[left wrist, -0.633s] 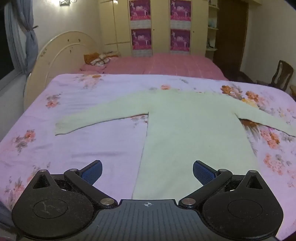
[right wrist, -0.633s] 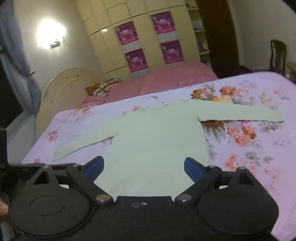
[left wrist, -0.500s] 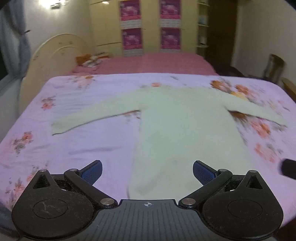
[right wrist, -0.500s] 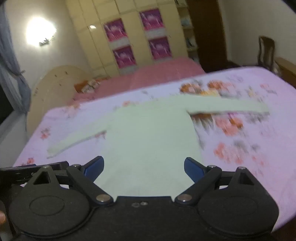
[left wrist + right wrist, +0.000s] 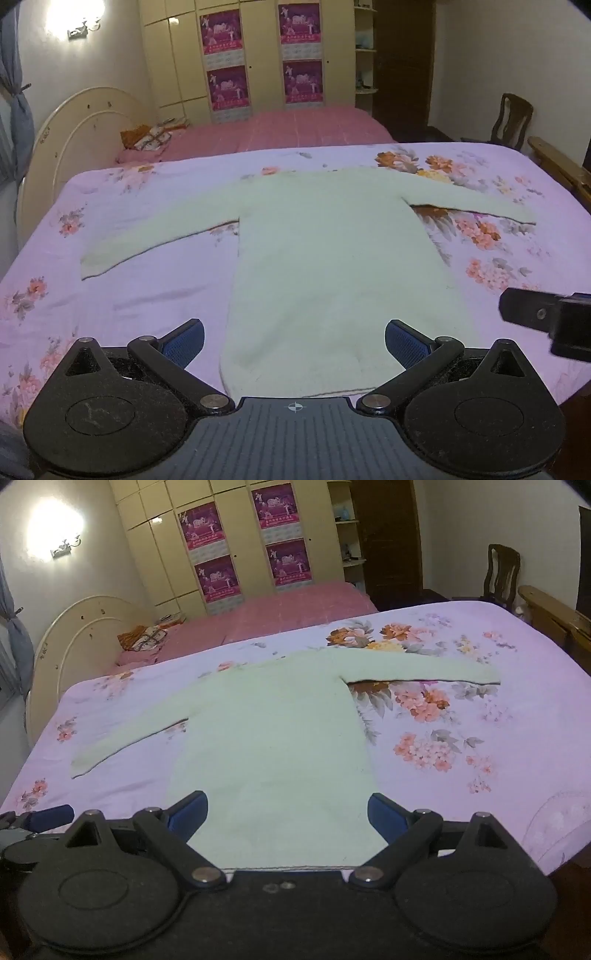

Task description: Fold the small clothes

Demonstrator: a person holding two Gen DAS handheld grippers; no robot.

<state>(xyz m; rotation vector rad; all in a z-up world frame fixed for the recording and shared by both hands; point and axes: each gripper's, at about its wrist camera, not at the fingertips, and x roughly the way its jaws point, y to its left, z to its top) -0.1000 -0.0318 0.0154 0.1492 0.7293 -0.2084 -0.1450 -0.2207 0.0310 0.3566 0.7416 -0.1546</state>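
Lying flat along the near edge of the bed (image 5: 110,295), sleeves spread, the pale green sweater (image 5: 332,258) looks soft, light and floppy; take it at hem corners or cuffs. Left gripper (image 5: 294,338) and right gripper (image 5: 287,814) hover empty, fingers wide apart

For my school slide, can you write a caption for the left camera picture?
Open left gripper hovers over a pale green sweater spread flat on a flowery bedsheet.

Sweater (image 5: 332,266) flat on bed (image 5: 122,295)
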